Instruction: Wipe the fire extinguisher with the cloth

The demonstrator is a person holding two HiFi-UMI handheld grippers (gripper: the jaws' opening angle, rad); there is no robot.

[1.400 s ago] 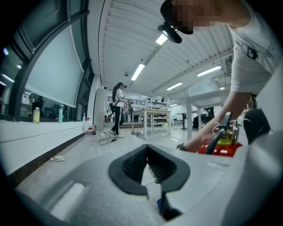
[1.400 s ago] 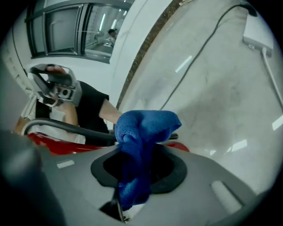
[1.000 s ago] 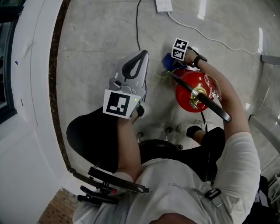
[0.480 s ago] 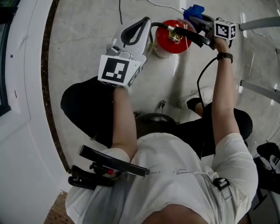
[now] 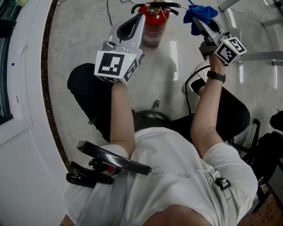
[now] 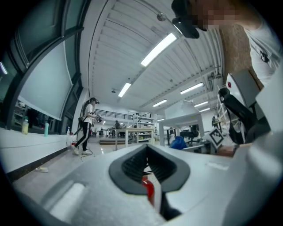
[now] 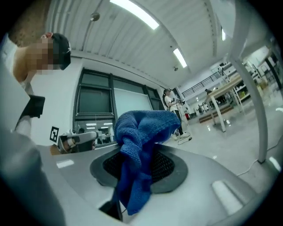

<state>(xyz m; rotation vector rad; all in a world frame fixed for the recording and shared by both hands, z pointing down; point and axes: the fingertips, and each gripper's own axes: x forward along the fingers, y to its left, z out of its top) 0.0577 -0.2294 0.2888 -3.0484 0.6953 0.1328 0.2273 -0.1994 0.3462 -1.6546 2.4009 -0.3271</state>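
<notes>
The red fire extinguisher (image 5: 154, 24) stands upright on the pale floor at the top of the head view, its black handle and hose on top. My left gripper (image 5: 142, 16) lies just left of it with its jaws together and nothing between them. In the left gripper view a strip of the red extinguisher (image 6: 149, 190) shows through the slit below my left gripper (image 6: 148, 150). My right gripper (image 5: 203, 24) is to the right of the extinguisher and apart from it, shut on the blue cloth (image 5: 199, 12). In the right gripper view the cloth (image 7: 139, 145) bunches above my right gripper (image 7: 132, 163) and hangs down.
A dark curved skirting line (image 5: 46, 88) and a white wall bound the floor on the left. A cable (image 5: 108, 11) runs over the floor near the extinguisher. Metal table legs (image 5: 261, 55) stand at the right. The person's shoe (image 5: 196, 77) rests below the right gripper.
The extinguisher now sits farther up in the view. My right gripper has come off it and moved to its right with the cloth. The left gripper stays beside it.
</notes>
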